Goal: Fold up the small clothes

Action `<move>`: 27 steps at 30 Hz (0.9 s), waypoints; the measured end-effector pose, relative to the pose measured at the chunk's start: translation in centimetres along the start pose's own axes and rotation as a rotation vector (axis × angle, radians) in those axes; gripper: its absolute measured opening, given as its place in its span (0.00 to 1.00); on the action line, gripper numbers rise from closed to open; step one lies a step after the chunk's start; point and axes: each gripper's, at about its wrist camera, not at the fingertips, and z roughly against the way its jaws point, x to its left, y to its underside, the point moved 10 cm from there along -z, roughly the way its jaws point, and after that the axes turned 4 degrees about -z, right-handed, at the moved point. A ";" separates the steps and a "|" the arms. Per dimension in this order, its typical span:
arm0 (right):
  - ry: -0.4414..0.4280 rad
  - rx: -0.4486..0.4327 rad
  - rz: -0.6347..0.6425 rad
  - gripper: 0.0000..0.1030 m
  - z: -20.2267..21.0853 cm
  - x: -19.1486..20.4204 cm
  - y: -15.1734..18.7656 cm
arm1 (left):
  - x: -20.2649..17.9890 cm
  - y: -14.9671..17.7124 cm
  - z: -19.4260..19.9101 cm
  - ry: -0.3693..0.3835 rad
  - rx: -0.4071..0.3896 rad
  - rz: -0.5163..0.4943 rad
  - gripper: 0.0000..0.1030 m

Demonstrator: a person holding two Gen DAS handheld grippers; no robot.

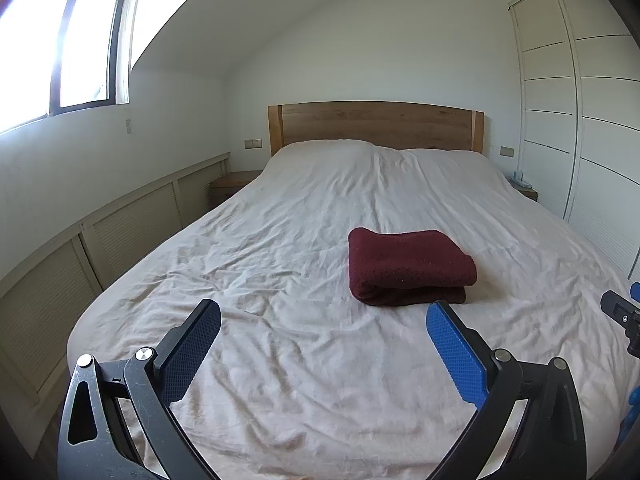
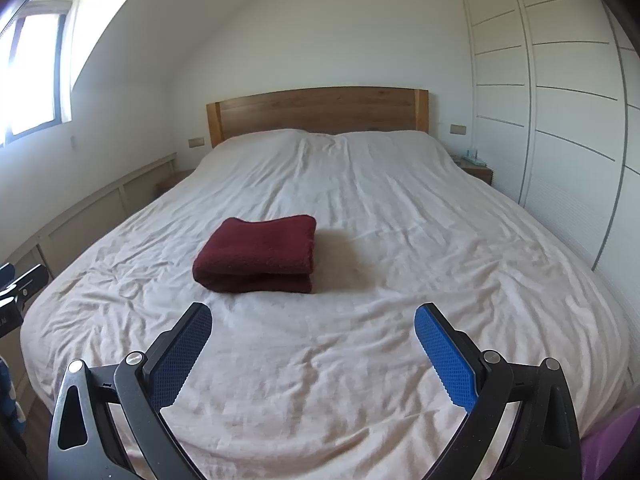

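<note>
A dark red cloth [image 1: 408, 266] lies folded into a thick rectangle on the bed, a little beyond both grippers. It also shows in the right wrist view [image 2: 258, 254]. My left gripper [image 1: 324, 320] is open and empty, held above the sheet with the cloth ahead and to its right. My right gripper [image 2: 314, 322] is open and empty, with the cloth ahead and to its left. Part of the right gripper shows at the right edge of the left wrist view [image 1: 622, 312].
The bed [image 1: 280, 380] has a wrinkled pale sheet and a wooden headboard [image 1: 376, 124]. Low louvred cabinets [image 1: 120, 232] run along the left wall under a window. A tall white wardrobe [image 2: 560, 120] stands on the right. Small nightstands [image 2: 476, 170] flank the bed.
</note>
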 end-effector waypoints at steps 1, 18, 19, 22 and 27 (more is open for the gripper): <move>0.001 -0.001 0.001 0.98 0.0 0.0 0.0 | 0.0 0.0 0.0 0.000 0.000 0.000 0.99; 0.009 -0.013 0.019 0.98 0.1 -0.3 -0.2 | 0.2 0.5 -0.6 0.016 0.009 -0.011 0.99; 0.009 -0.012 0.020 0.98 0.1 -0.3 -0.2 | 0.2 0.6 -0.6 0.018 0.009 -0.013 0.99; 0.010 -0.011 0.020 0.98 0.1 -0.3 -0.2 | 0.3 0.8 -0.9 0.025 0.014 -0.015 0.99; 0.011 -0.007 0.022 0.98 -0.1 -0.3 0.0 | 0.3 1.0 -1.1 0.031 0.020 -0.020 0.99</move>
